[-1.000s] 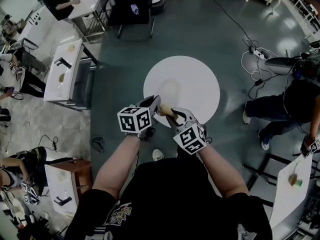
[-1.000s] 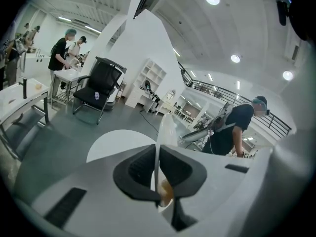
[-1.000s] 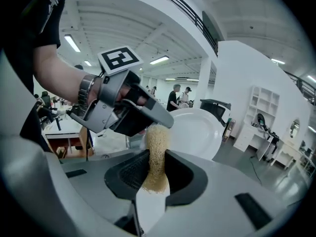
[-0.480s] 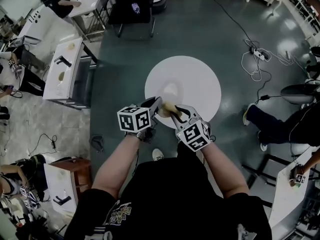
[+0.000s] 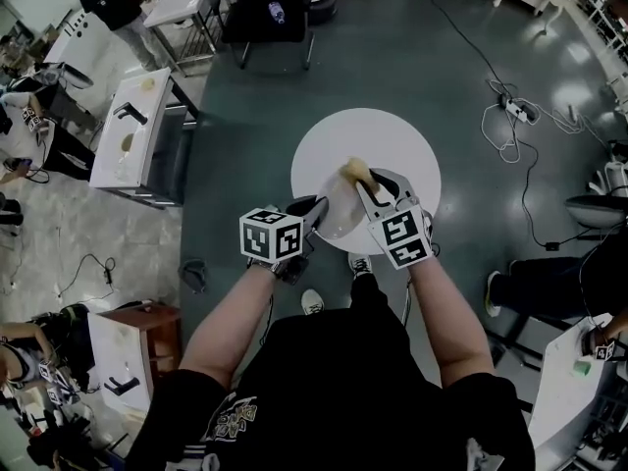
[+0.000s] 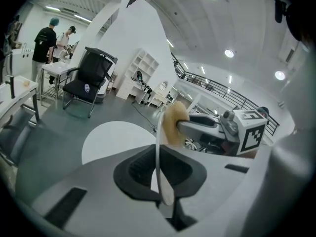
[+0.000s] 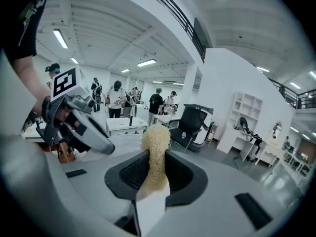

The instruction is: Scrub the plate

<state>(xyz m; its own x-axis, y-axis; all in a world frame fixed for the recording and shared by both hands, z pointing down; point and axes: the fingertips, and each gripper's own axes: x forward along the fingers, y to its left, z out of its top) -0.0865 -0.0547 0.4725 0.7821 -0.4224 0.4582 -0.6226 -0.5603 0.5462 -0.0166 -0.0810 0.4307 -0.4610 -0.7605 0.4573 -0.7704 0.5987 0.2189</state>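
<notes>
The left gripper (image 5: 314,211) pinches the near rim of the plate (image 5: 337,219), with its jaws pressed tight on the thin edge. In the left gripper view the plate (image 6: 159,147) stands up on its edge and looks like one thin white line running up from between the jaws. The right gripper (image 5: 369,186) pinches a yellow scrubber (image 5: 355,172), and its jaws sit partly apart with the scrubber squeezed between them. In the right gripper view the scrubber (image 7: 156,154) sticks up out of the jaws like a rough, stringy lump. The scrubber (image 6: 175,125) rests against the right side of the plate, up by the plate's far rim. Both grippers are close together, left one nearer and right one a bit farther out. The plate is held over the near part of a round white table (image 5: 392,140) on the grey floor. Far behind the table stands a black chair (image 5: 275,8). White desks (image 5: 132,130) stand on the left, and cables (image 5: 510,116) lie on the floor on the right.
</notes>
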